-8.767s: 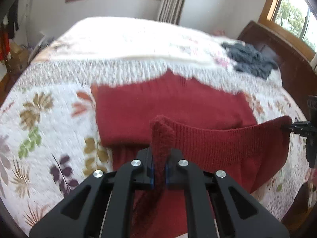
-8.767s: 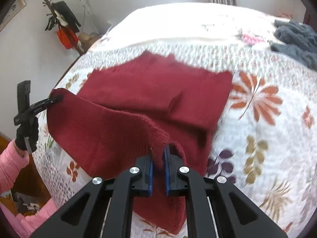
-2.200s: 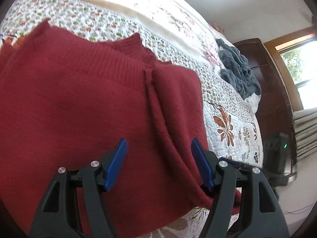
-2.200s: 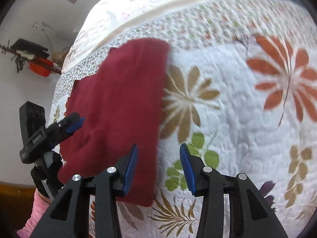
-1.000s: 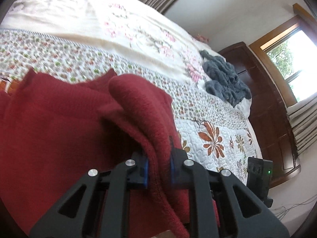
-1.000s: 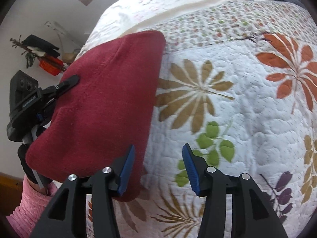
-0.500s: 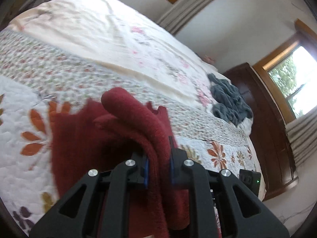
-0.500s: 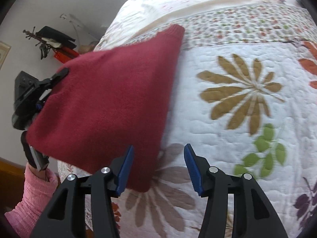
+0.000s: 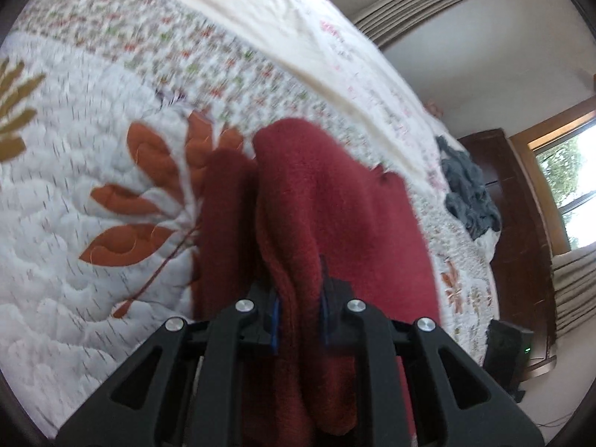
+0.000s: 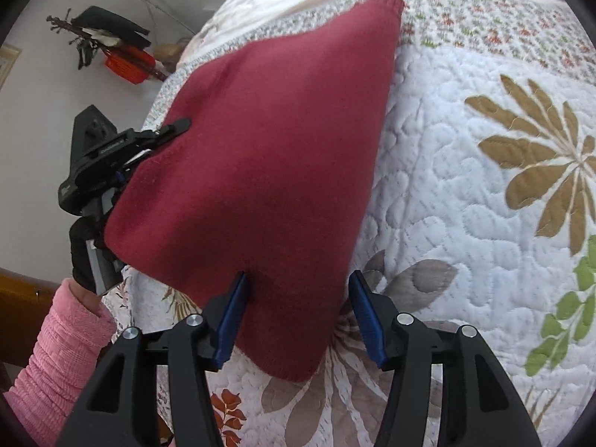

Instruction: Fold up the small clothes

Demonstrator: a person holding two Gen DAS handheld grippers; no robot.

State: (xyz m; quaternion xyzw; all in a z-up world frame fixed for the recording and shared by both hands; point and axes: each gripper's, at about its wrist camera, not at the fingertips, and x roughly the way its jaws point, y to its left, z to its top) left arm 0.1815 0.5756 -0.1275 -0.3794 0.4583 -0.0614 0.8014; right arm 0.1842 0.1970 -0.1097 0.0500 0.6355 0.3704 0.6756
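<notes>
A dark red knitted sweater point(image 9: 335, 216), folded into a thick bundle, hangs from my left gripper point(image 9: 298, 316), which is shut on a fold of it above the floral quilt point(image 9: 74, 193). In the right wrist view the same red sweater point(image 10: 268, 141) is lifted over the bed, pinched at its left edge by the left gripper point(image 10: 164, 134). My right gripper point(image 10: 298, 313) is open, its blue pads on either side of the sweater's lower corner without pinching it.
A grey garment point(image 9: 469, 190) lies crumpled at the far side of the bed by the dark wooden headboard point(image 9: 517, 231). A pink sleeve point(image 10: 56, 365) shows at lower left. The bed edge and a wall with hanging items point(image 10: 111, 44) lie left.
The left gripper, shut on the sweater's fold, has lifted the bundle up and carried it sideways over the quilt. The right gripper has stayed open and come level with the sweater's lower corner.
</notes>
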